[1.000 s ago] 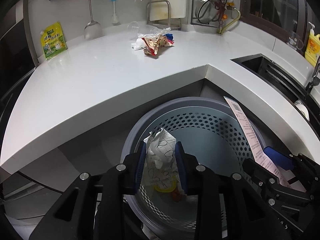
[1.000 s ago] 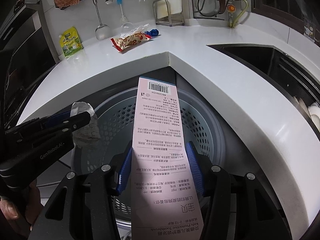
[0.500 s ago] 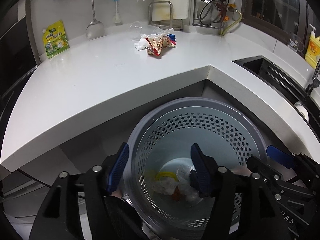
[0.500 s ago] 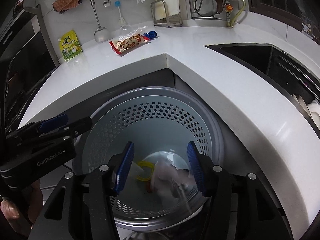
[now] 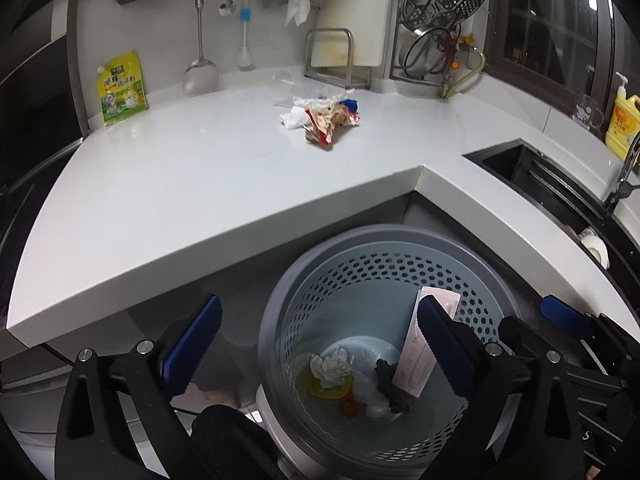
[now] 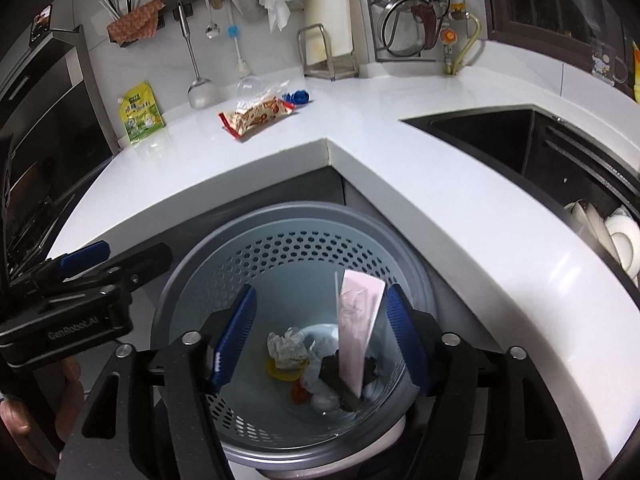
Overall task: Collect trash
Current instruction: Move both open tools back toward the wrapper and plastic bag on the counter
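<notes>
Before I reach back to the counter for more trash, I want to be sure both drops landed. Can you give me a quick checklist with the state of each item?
1. Left gripper empty: ok, jaws have just been opening, nothing between them.
2. Right gripper empty: ok, jaws have just been opening, nothing pressed by the pads.
3. Crumpled paper in the bin: ok, lies on the bottom.
4. Pink package inside the bin: ok, leaning against the wall, below the rim.
5. Trash left on the counter: not ok, snack wrapper and clear plastic bag remain.
6. Path to the wrapper: ok, bare countertop in front.
</notes>
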Demonstrator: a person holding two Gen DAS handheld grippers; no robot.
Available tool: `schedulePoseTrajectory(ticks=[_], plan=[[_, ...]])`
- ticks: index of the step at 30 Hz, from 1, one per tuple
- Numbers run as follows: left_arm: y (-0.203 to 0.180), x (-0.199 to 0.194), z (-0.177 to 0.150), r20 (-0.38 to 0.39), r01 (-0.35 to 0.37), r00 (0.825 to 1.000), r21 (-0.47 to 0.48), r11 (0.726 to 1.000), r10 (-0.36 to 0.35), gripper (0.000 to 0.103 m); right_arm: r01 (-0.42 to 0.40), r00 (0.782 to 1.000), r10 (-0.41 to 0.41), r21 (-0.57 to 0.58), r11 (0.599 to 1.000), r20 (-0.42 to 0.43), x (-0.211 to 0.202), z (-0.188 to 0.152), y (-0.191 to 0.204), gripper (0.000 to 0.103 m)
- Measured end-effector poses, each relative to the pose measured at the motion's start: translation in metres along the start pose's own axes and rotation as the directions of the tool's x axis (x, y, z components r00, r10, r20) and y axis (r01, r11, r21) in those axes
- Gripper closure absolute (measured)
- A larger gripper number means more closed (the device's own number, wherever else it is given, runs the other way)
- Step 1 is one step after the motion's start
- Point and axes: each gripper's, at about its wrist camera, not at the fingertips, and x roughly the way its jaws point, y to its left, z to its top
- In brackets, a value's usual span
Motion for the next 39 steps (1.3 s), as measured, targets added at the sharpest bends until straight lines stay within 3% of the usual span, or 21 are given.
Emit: schedulePoseTrajectory(ticks=[13,27,39], plan=[[-0.002,-0.010,0.006,0.025,-0.036,0.999,0.020,0.999,0.036,0.006,0.053,0.998,-0.051,-0.041,0.998,0.033,-0.009,0.005,0.005,0.023],[0.006,-0.011,0.019,0.040,-0.024,0.999,-0.009,1.000,0.025,0.006,0.072,0.996,-0.067,-0.082,0.994,0.060,-0.008,0.022,0.012,0.023],[0.024,0.000,0.051,0.102,-0.069,0.992,-0.035,0.997,0.072,0.006,0.052,0.997,-0.050,-0.051,0.997,0.054,0.021,0.058,0.008,0.022]])
